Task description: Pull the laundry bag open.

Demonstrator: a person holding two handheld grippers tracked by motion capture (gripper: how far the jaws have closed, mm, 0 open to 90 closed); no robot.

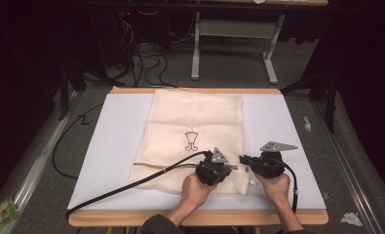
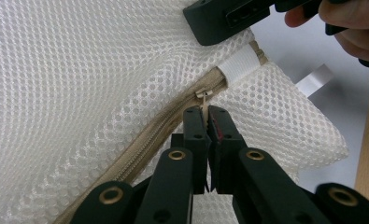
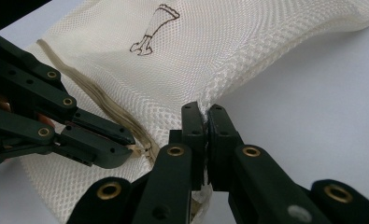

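Now left tool (image 2: 207,116) pinching zipper pull (image 2: 203,94), right tool (image 3: 205,116) pinching mesh bag (image 3: 182,60) edge.

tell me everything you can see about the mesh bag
The mesh bag is cream-white netting, lying flat on the white table sheet, with a small dark line drawing printed mid-panel. A beige zipper crosses its near end. The left gripper pinches the zipper pull; the right gripper clamps the bag's edge.

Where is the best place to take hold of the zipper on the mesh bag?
Grip the small zipper pull, coming along the zipper line from the closed end. The flat tab sticks out toward the left tongs, which pinch it already; the right tongs clamp the mesh bag edge.
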